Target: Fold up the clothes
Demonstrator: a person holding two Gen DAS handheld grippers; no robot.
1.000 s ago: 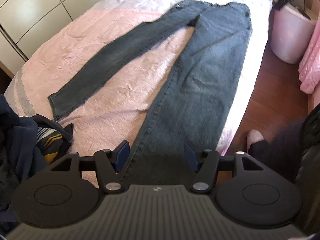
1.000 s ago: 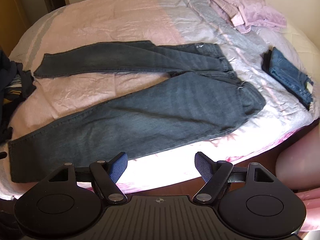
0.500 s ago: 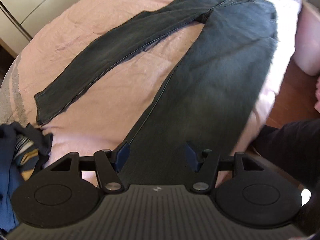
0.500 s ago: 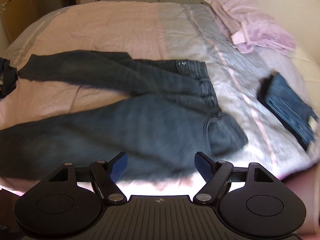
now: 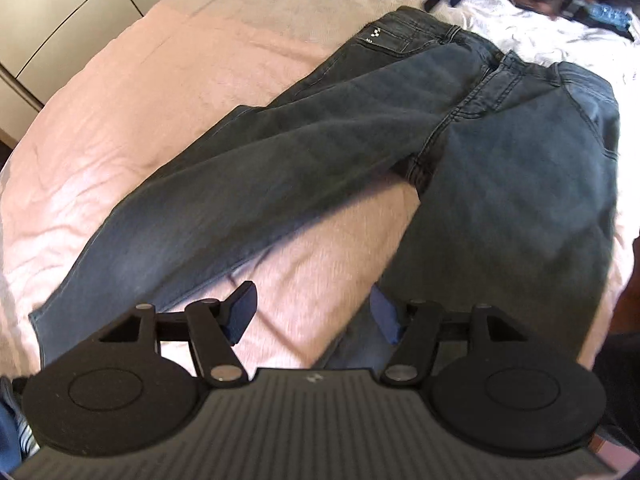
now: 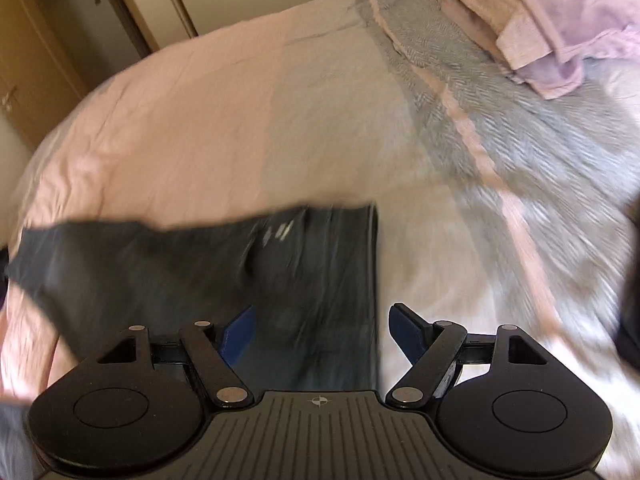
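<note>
Hovering over the bed [image 5: 120,128], left gripper [image 5: 314,312] has jaws apart, holding nothing, above pink sheet between the legs of the dark jeans [image 5: 500,184]. Right gripper [image 6: 320,334] gapes wide, empty, over the jeans' waistband [image 6: 344,264]. Jeans lie flat, legs splayed. Pink clothes [image 6: 560,28] sit well apart.

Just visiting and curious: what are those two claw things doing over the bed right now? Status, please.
Left gripper and right gripper open, nothing held. Dark grey denim jeans lie unfolded, legs spread, on the pink bedspread. Nothing lies on them.
</note>
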